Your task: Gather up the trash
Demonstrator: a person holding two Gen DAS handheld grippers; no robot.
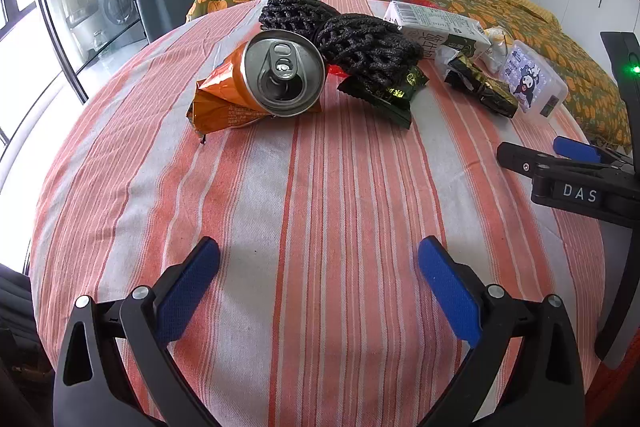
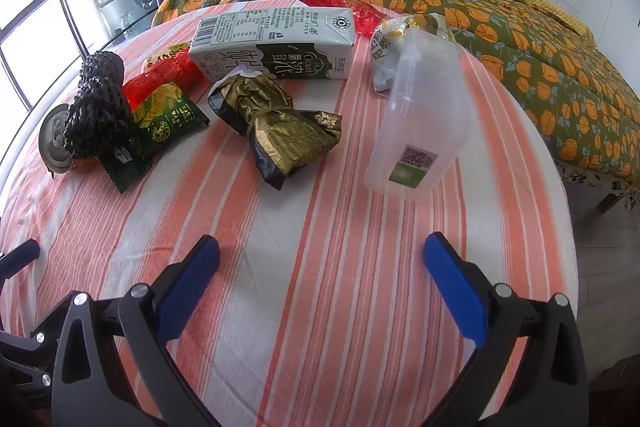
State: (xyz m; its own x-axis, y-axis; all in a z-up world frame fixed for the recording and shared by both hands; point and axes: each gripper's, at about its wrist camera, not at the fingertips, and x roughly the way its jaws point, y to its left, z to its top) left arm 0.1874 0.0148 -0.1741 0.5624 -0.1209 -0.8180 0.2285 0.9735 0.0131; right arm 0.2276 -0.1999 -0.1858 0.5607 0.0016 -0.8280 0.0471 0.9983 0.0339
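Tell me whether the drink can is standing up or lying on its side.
Lying on its side. In the left wrist view the can shows its round silver top and pull tab facing the camera, its body resting on the striped tablecloth.

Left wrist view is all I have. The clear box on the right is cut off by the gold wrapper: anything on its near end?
Observer: Yes. In the right wrist view the clear box carries a QR sticker with a green label under it on the near end.
Operator: Is the right gripper holding anything?
Observer: No. The right gripper is open over bare striped cloth, nothing between the pads.
Operator: What's behind the milk carton?
Observer: A red wrapper lies behind the milk carton, toward the bed.
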